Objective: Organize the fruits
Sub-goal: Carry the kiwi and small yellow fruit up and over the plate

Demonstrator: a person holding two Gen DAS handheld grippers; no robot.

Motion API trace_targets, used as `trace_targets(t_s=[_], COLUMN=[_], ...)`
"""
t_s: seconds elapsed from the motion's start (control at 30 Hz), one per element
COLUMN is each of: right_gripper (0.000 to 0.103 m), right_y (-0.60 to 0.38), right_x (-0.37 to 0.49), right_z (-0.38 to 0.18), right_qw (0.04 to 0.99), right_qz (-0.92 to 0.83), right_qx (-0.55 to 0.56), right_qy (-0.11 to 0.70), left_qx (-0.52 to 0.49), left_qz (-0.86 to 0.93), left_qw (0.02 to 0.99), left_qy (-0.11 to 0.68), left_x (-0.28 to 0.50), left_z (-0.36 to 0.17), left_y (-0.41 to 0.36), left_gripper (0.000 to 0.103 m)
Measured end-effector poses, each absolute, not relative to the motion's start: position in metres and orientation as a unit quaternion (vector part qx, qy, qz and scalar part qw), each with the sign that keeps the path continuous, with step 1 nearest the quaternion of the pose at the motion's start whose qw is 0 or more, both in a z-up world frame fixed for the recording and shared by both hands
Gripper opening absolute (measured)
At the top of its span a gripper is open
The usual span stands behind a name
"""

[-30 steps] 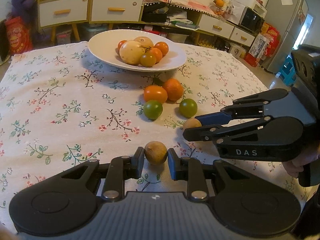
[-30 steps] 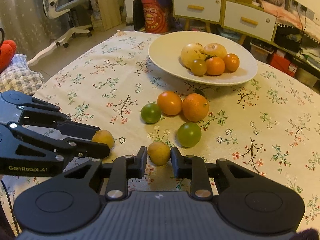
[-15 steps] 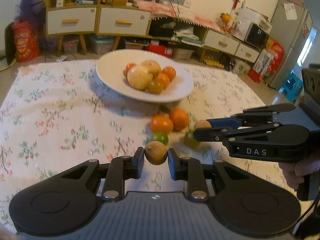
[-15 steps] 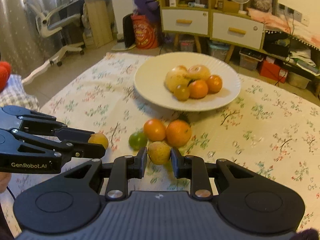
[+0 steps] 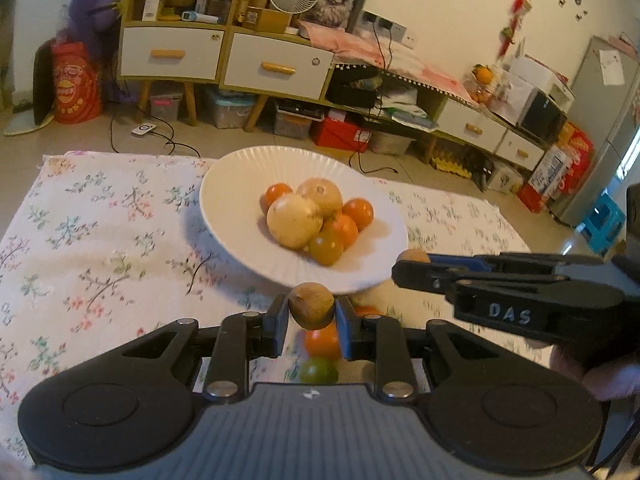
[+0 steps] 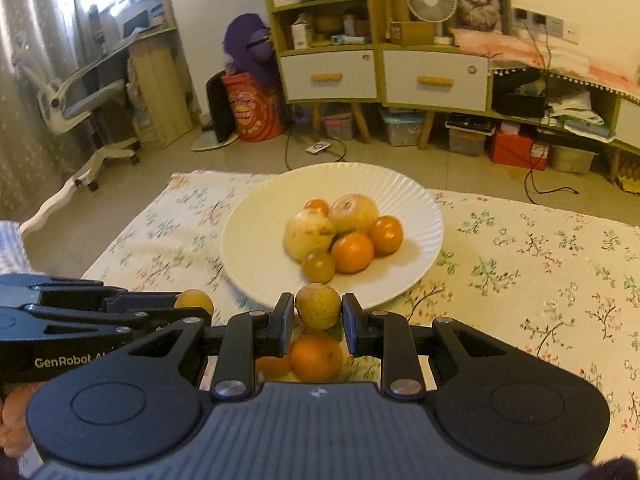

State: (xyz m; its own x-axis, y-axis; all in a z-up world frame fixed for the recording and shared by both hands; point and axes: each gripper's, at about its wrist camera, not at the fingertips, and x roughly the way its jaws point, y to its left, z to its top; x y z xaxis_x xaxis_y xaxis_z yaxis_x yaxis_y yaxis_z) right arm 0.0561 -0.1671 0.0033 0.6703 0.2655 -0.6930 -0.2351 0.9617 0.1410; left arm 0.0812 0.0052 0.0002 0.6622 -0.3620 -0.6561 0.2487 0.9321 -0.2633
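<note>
Your white plate [image 5: 224,196] held six fruits: two big pale yellow ones [image 5: 294,220], three oranges [image 5: 358,213] and a small brownish-green one [image 5: 326,247]. Your left hand-held gripper [image 5: 311,316] was clamped on a small brown fruit [image 5: 311,306], lifted near the plate's front rim. Your right hand-held gripper [image 6: 319,316] was clamped on a yellow fruit [image 6: 319,306], likewise at the rim. Oranges [image 6: 316,357] and a green fruit [image 5: 318,370] lay on the table [image 6: 540,264] below. Readable labels: "DAS", "GenRobot".
</note>
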Motion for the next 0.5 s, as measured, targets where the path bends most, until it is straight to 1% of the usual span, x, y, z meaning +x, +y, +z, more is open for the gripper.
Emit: trace_targets(t_s=[0.3, 0.5], right_gripper=[0.023, 0.023], right_y=[-0.181, -0.184], right_x=[0.084, 0.096], right_z=[-0.006, -0.012], right_qw=[0.917, 0.917], right_qz=[0.098, 0.085], right_qx=[0.04, 0.031], right_qy=[0.384, 0.388], left_qx=[-0.051, -0.028], left_qz=[-0.146, -0.141], left_qw=[0.913, 0.914], left_qy=[0.377, 0.38], left_x=[0.112, 0.127], left_z=[-0.01, -0.017], left_y=[-0.009, -0.014], left_gripper=[0.0, 0.0])
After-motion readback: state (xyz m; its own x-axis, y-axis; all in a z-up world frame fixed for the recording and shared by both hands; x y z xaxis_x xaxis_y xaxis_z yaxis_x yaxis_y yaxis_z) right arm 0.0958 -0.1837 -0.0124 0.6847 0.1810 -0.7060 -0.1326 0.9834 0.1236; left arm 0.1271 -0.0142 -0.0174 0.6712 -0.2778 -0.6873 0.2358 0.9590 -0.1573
